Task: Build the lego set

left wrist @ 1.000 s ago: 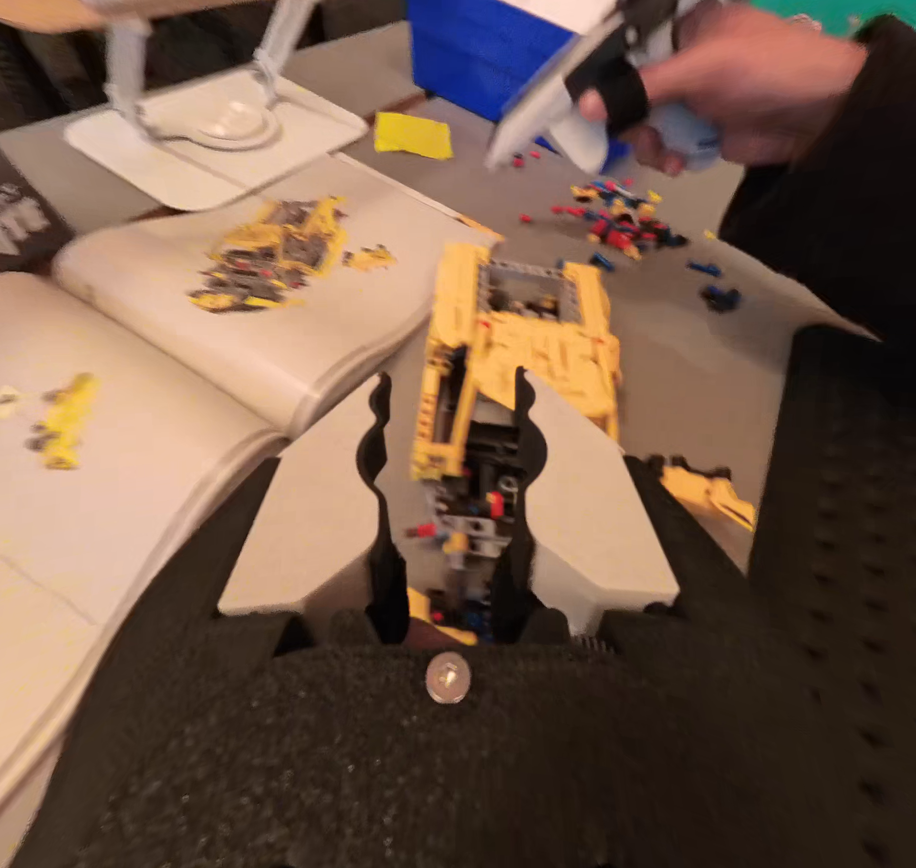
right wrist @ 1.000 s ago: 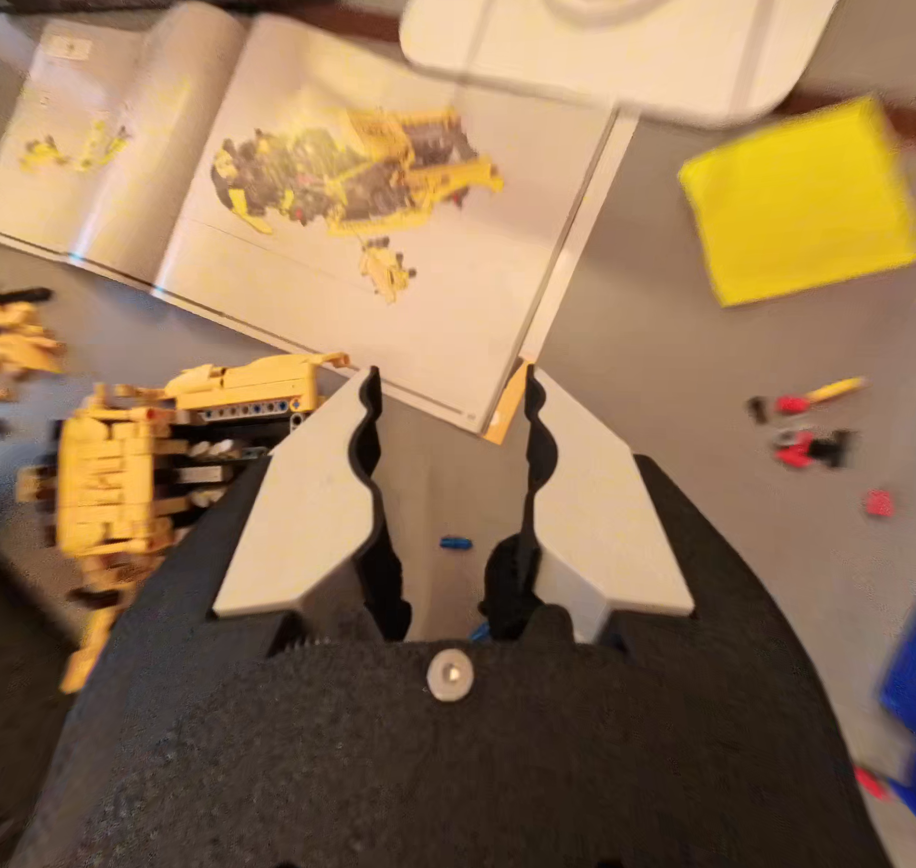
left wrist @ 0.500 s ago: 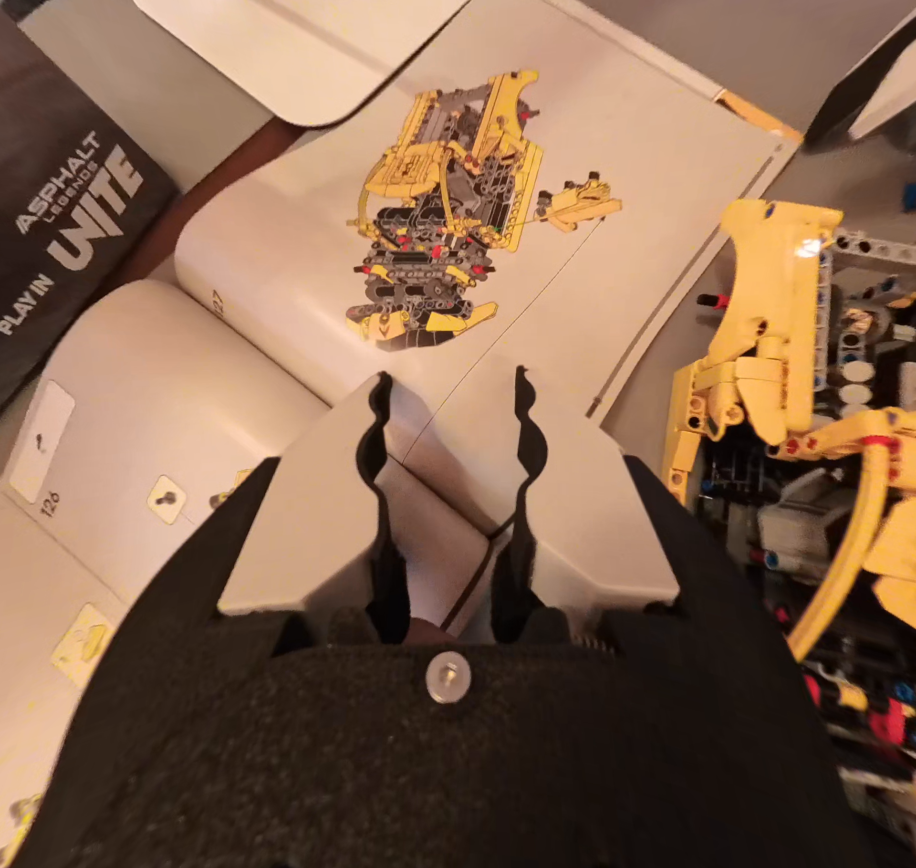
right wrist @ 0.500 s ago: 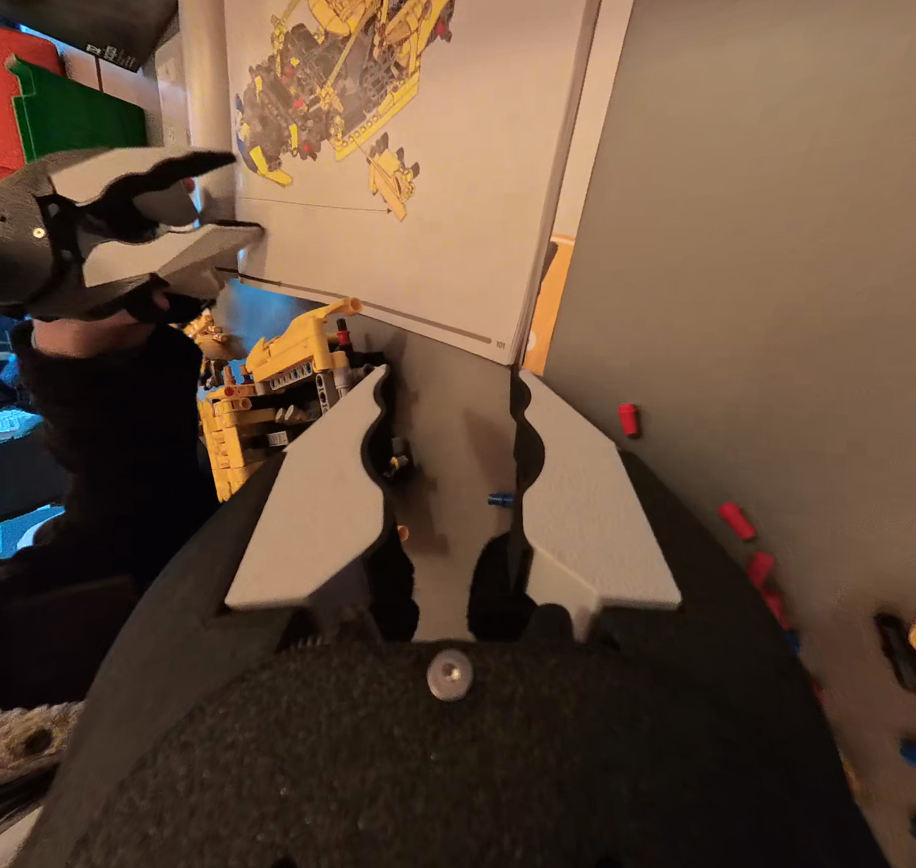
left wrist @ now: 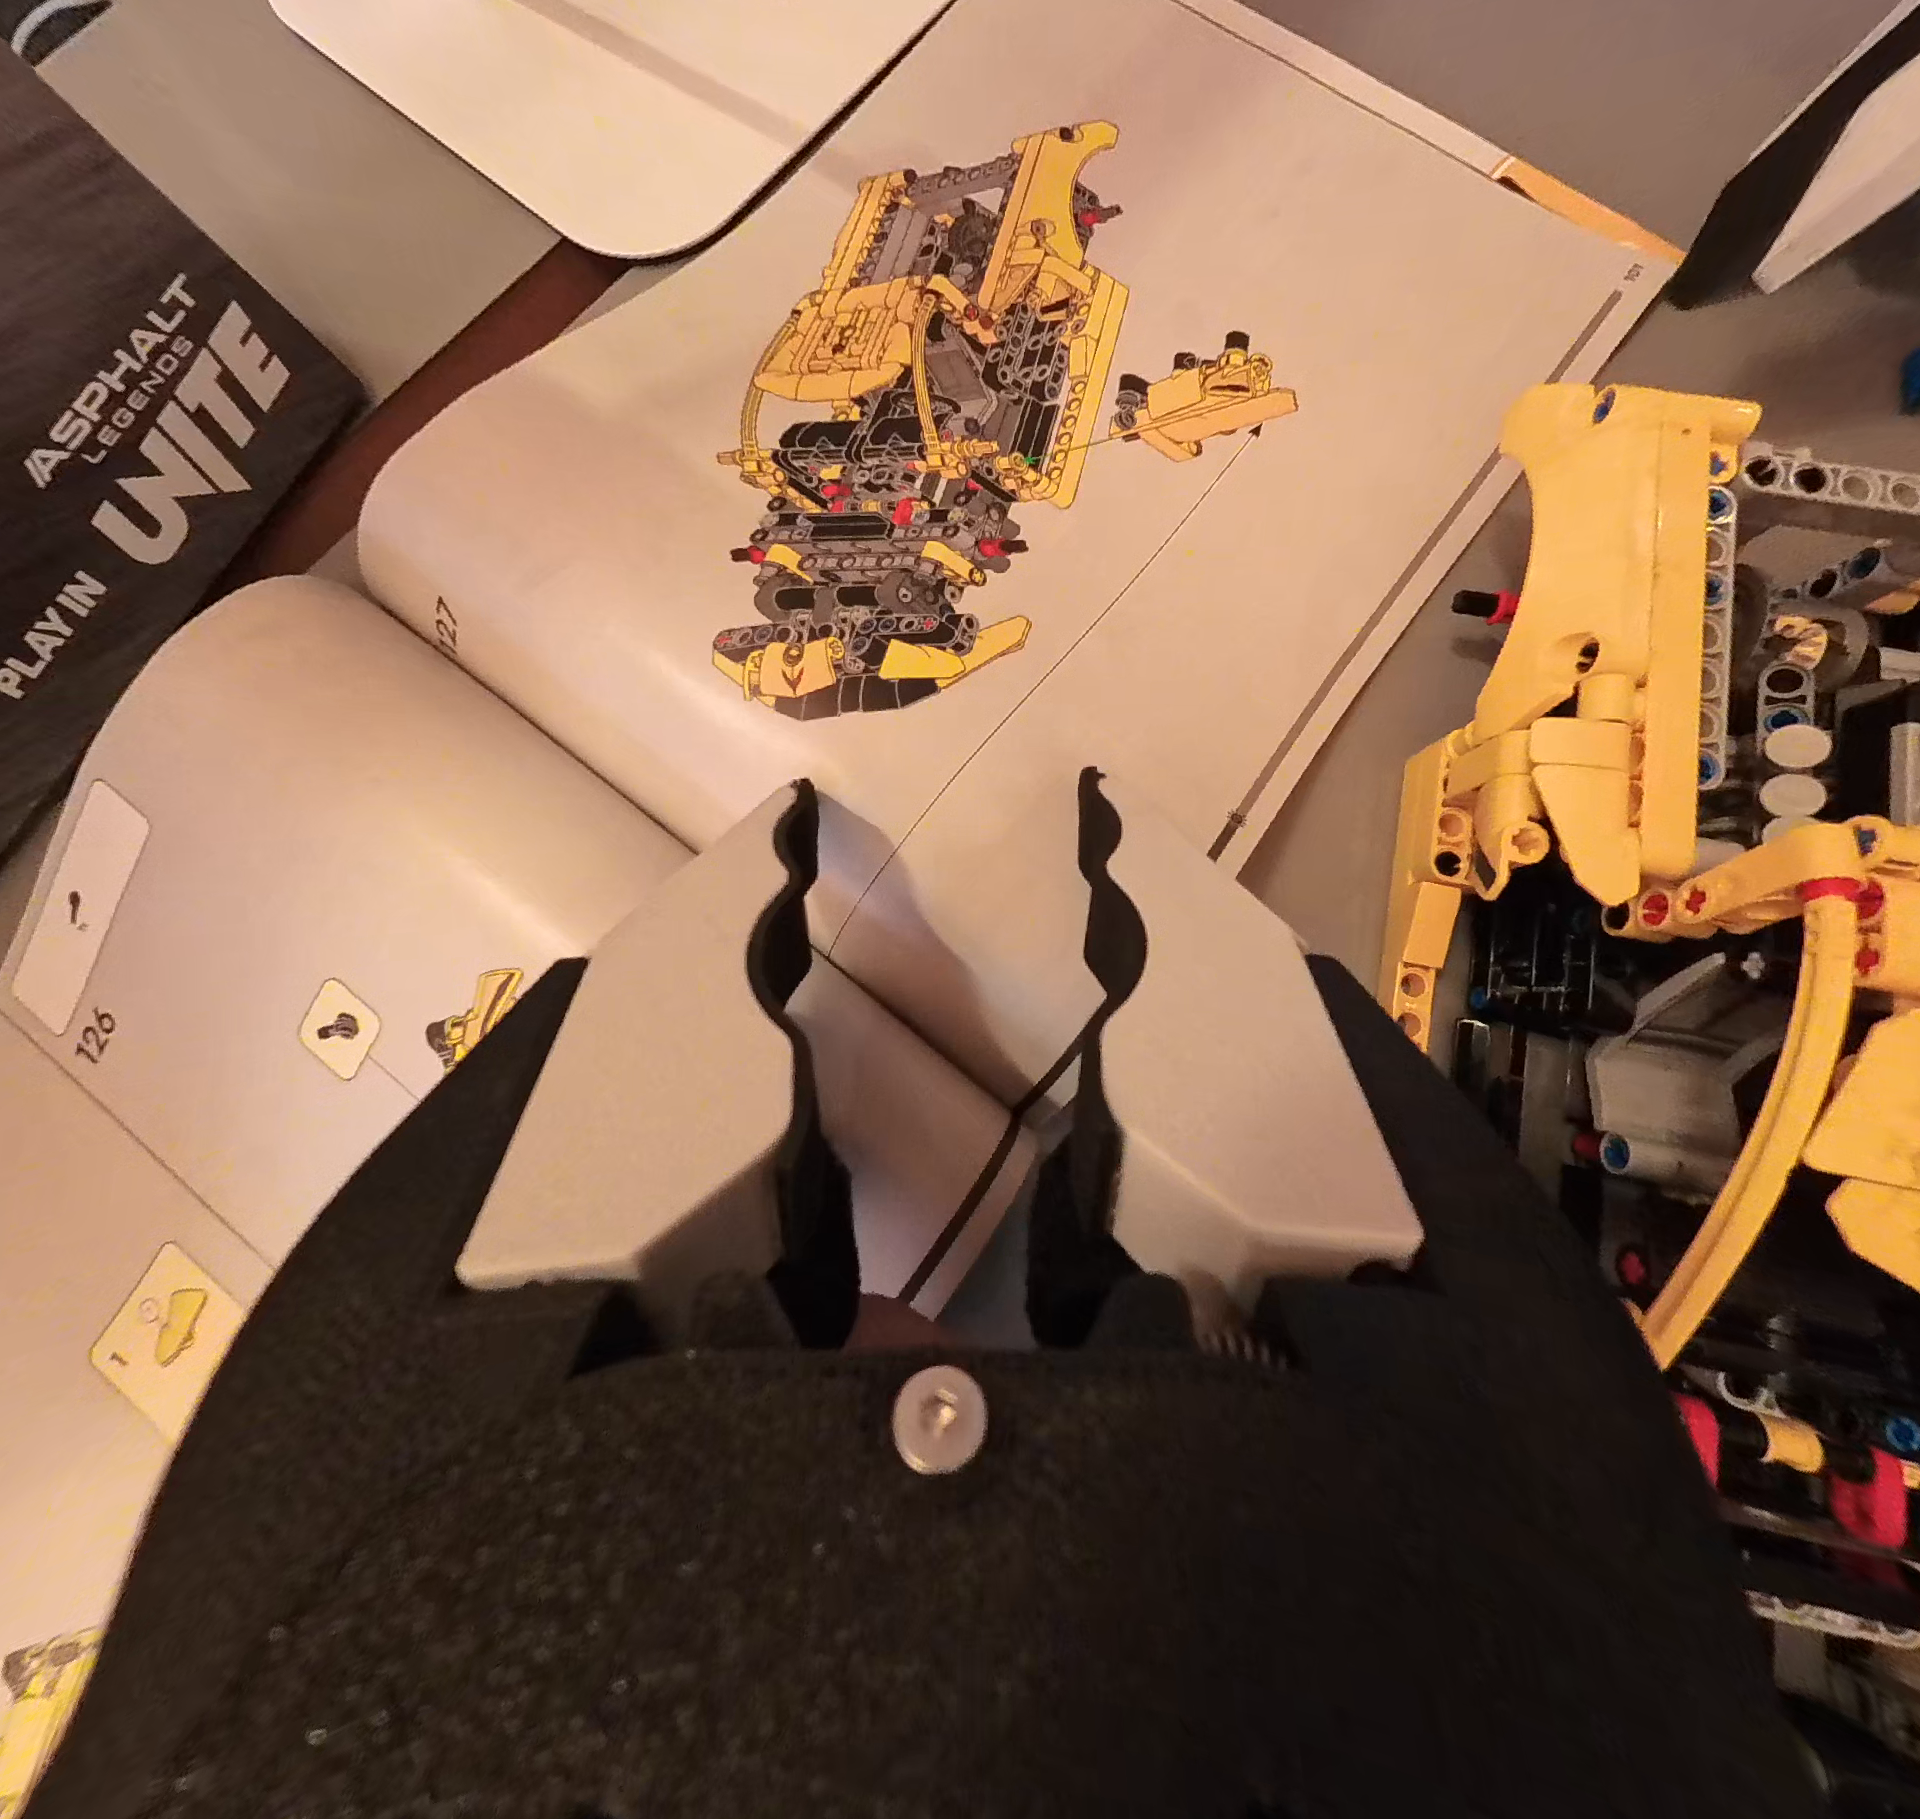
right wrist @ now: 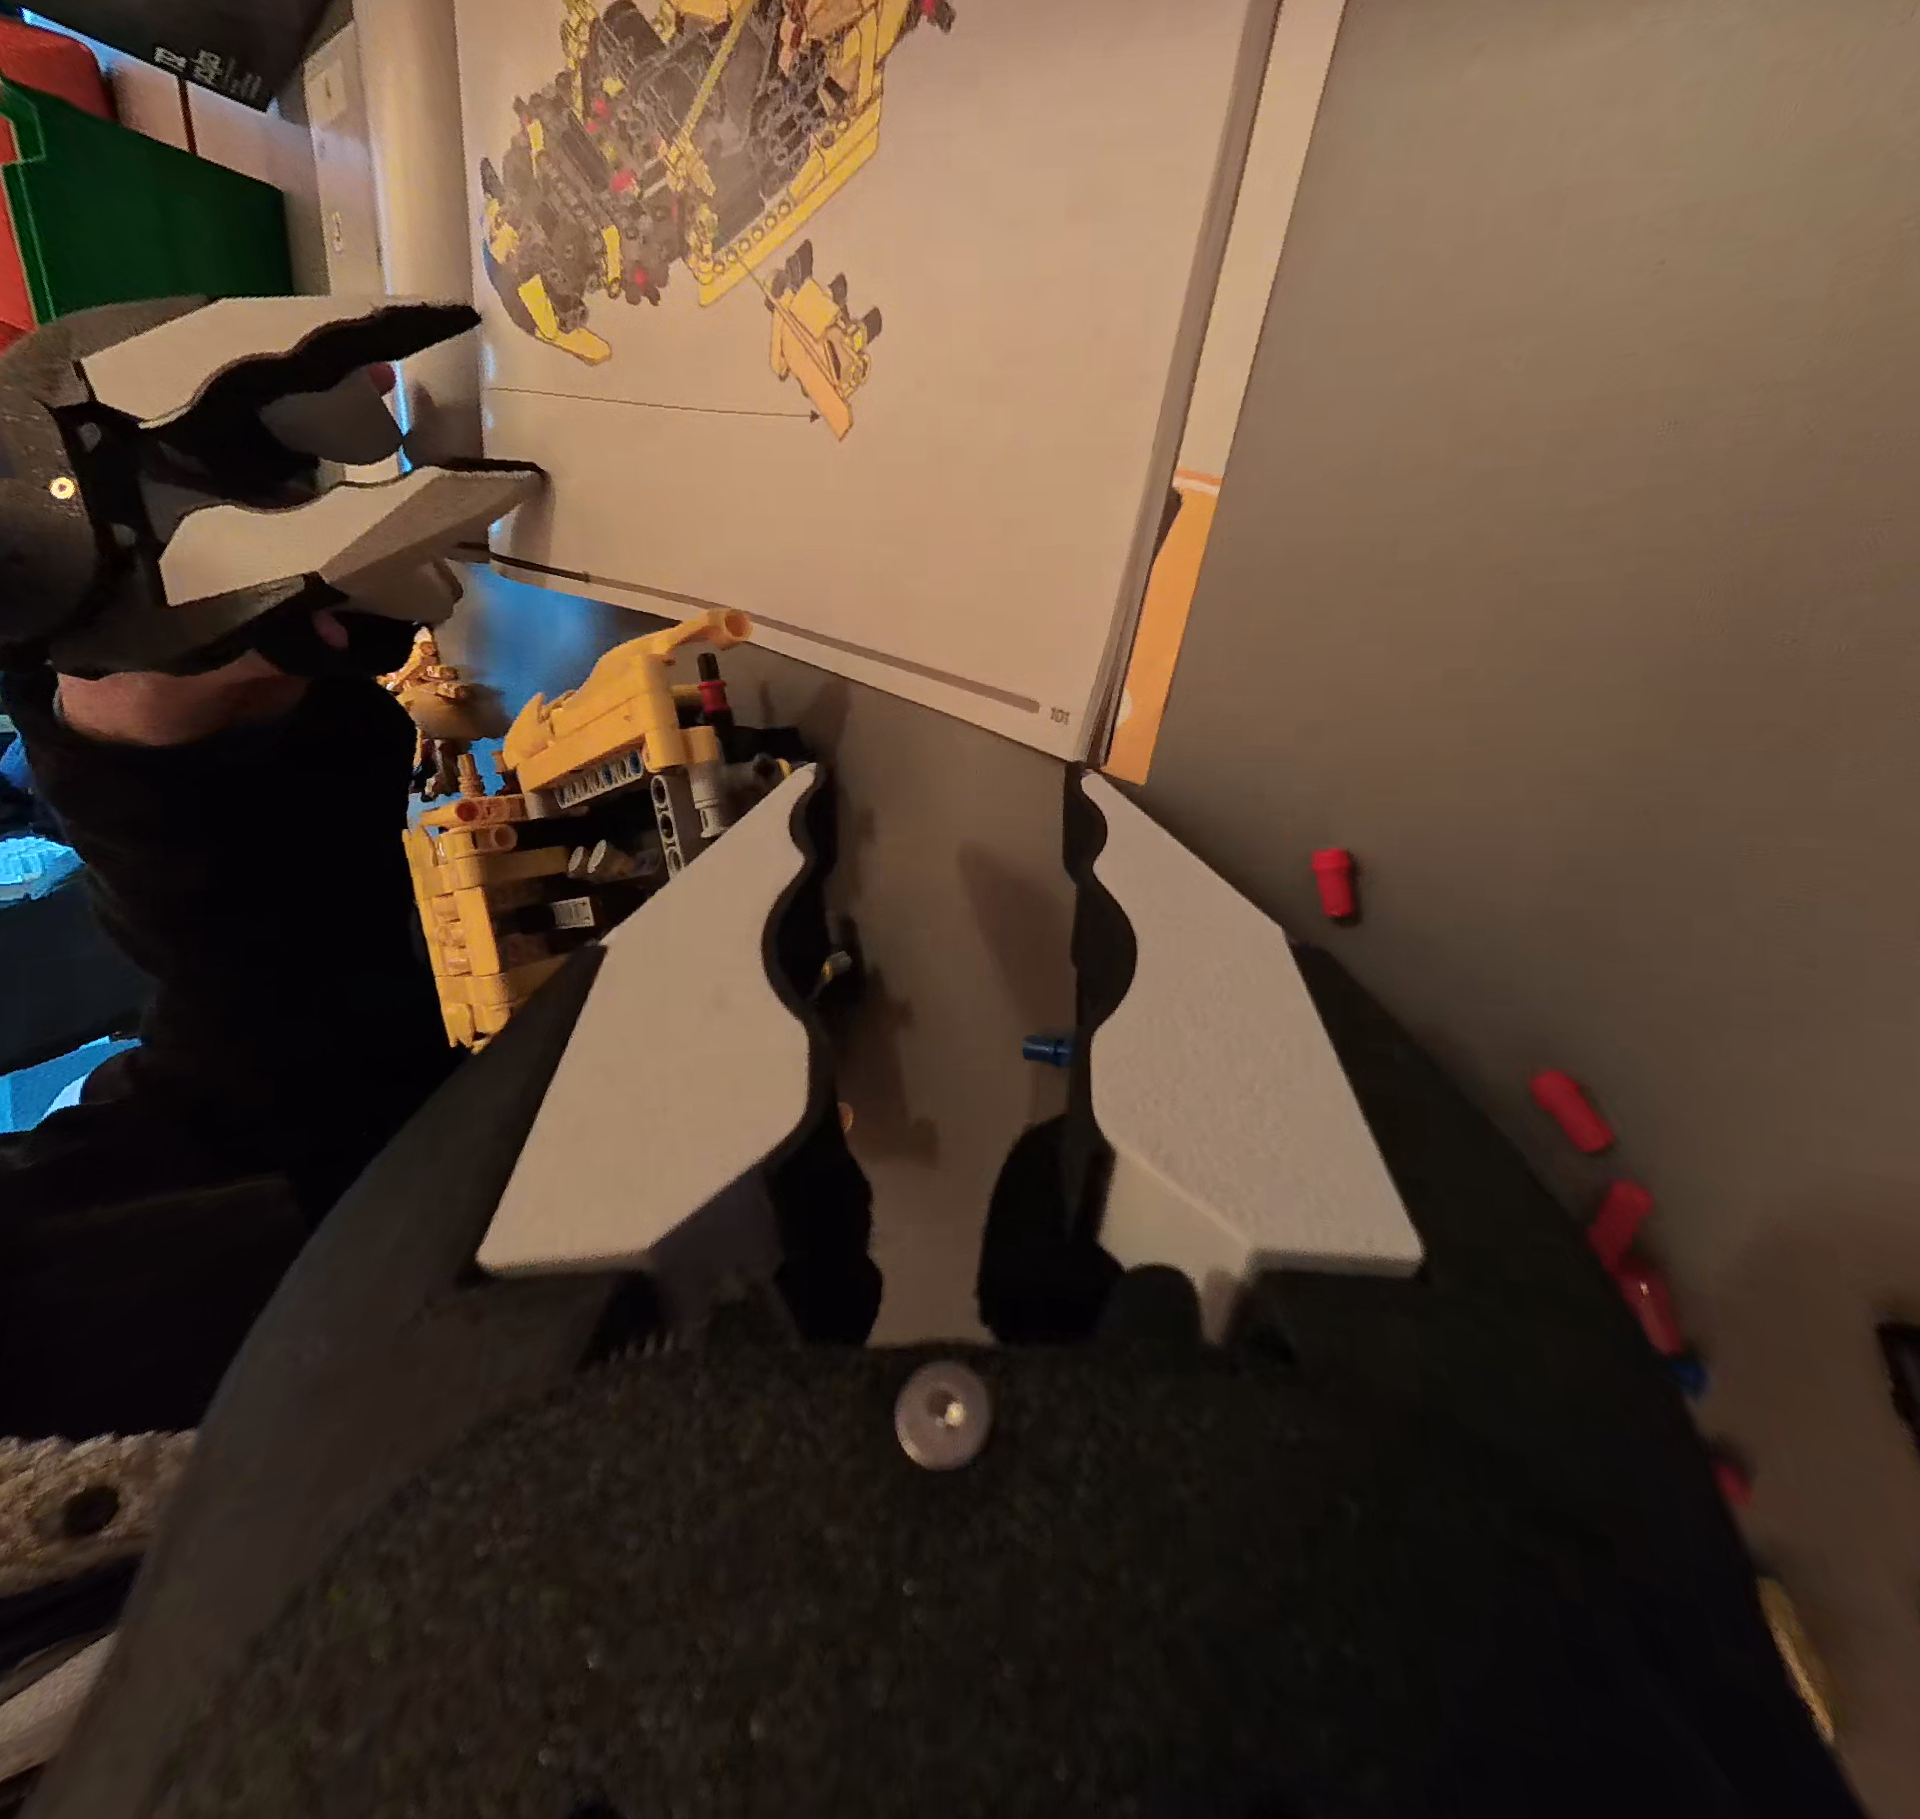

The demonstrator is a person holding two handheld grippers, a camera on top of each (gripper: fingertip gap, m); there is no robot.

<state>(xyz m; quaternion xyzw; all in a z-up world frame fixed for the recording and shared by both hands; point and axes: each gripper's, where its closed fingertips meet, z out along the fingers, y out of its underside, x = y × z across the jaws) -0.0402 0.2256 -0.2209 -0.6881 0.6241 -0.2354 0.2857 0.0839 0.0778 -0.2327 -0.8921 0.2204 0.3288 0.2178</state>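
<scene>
Left gripper [left wrist: 940, 803] over open instruction booklet [left wrist: 623, 626], jaws apart, empty. Right gripper [right wrist: 940, 782] above table [right wrist: 1558, 419], jaws apart, empty. Yellow lego model [left wrist: 1662, 834] at right edge of frame, beside booklet. Risk: left jaws snag page corner, drag booklet into model; loose red pins [right wrist: 1569, 1109] scatter if swept.

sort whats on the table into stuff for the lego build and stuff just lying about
For the build:
- yellow lego model
- open instruction booklet
- loose red pins
- small blue pin
- left gripper and right gripper, both open and empty

Just lying about:
- white stand base
- dark printed box
- green box
</scene>
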